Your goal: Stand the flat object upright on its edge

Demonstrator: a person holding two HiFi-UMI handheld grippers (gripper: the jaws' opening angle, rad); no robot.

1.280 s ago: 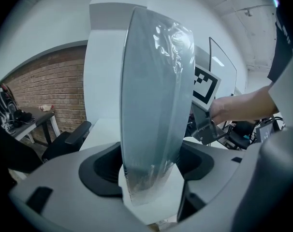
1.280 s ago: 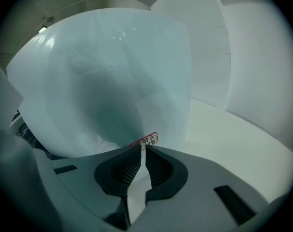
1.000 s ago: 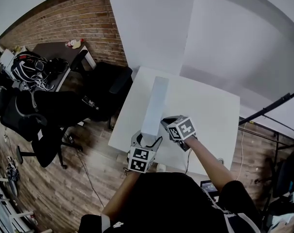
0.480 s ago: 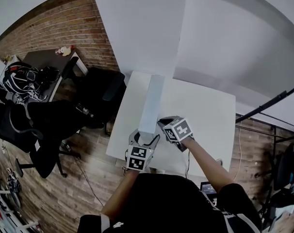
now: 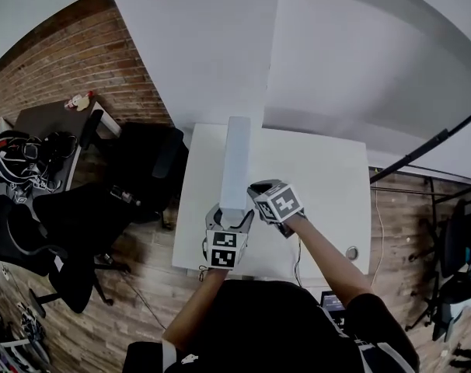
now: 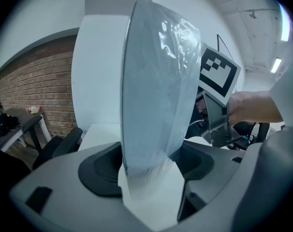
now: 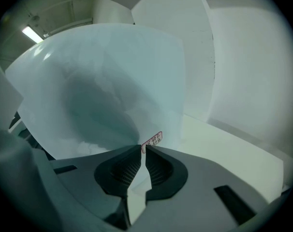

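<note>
The flat object [image 5: 237,162] is a pale blue-grey panel in clear plastic wrap. In the head view it shows as a narrow strip, standing on edge above the white table [image 5: 321,177]. My left gripper [image 5: 229,217] is shut on its near end; in the left gripper view the panel [image 6: 156,95] rises between both pads [image 6: 100,170]. My right gripper [image 5: 256,196] comes in from the right. It is shut on the panel's thin lower edge [image 7: 108,91], right by a small pink-rimmed label [image 7: 153,140]. I cannot tell whether the panel touches the table.
Black office chairs [image 5: 146,162] stand left of the table, and a dark desk with cables [image 5: 33,130] lies further left. A white partition [image 5: 197,45] rises behind the table. A small round fitting [image 5: 351,252] sits near the table's right front. A black pole [image 5: 426,146] crosses at the right.
The head view has drifted, so the table and panel now sit further left and higher. The panel looks straighter in the view. Both grippers keep the same hold.
</note>
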